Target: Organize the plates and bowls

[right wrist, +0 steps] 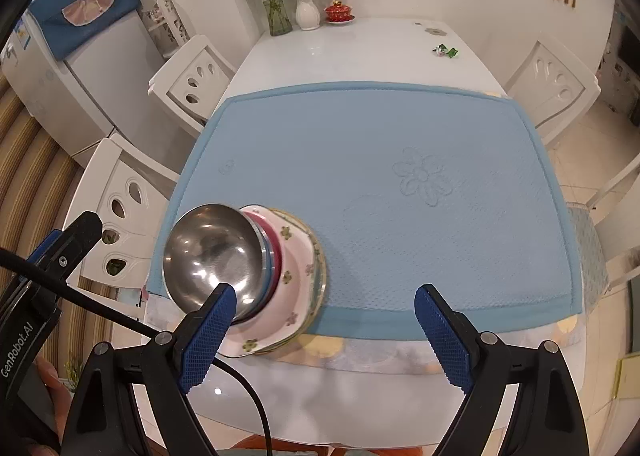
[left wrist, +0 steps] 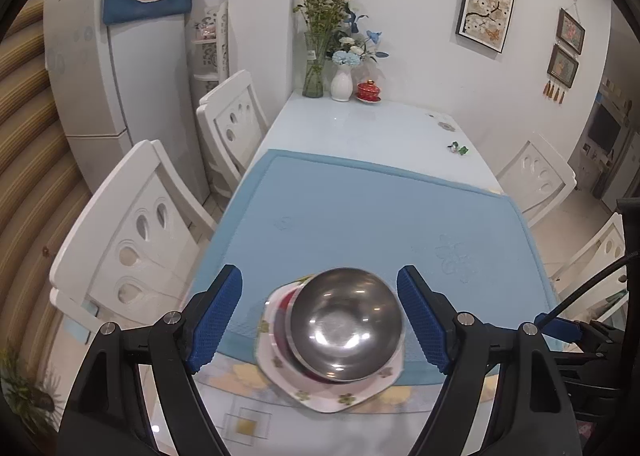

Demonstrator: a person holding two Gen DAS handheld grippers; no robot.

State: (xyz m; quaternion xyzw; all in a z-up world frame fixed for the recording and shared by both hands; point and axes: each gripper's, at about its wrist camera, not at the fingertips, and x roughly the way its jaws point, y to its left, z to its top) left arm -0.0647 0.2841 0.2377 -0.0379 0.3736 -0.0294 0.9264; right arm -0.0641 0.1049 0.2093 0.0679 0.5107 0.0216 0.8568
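The stacking looks all but finished: a steel bowl (left wrist: 346,326) sits on top of a nested pile, with a red-rimmed dish under it and a flowered plate (left wrist: 320,388) at the base, the whole pile resting at the near edge of the blue mat (left wrist: 360,216) on the white worktop (left wrist: 360,124). In the right wrist view more plate rims show beneath the flowered one. The left gripper (left wrist: 320,320) hangs over the stack with its fingers spread wide to either side of the bowl, touching nothing. The right gripper (right wrist: 324,332) also has its fingers spread and empty, the stack lying by its left finger. No loose plate or bowl shows elsewhere on the mat, so the likely next move is only to draw both grippers clear without knocking the bowl, which sits a little off-centre on the pile. At the worktop's far end stand a glass vase of flowers (left wrist: 314,68), a white vase (left wrist: 342,82) and a red lidded cup (left wrist: 369,90). White chairs (left wrist: 132,228) flank the worktop, and a fridge (left wrist: 104,76) stands to the left.
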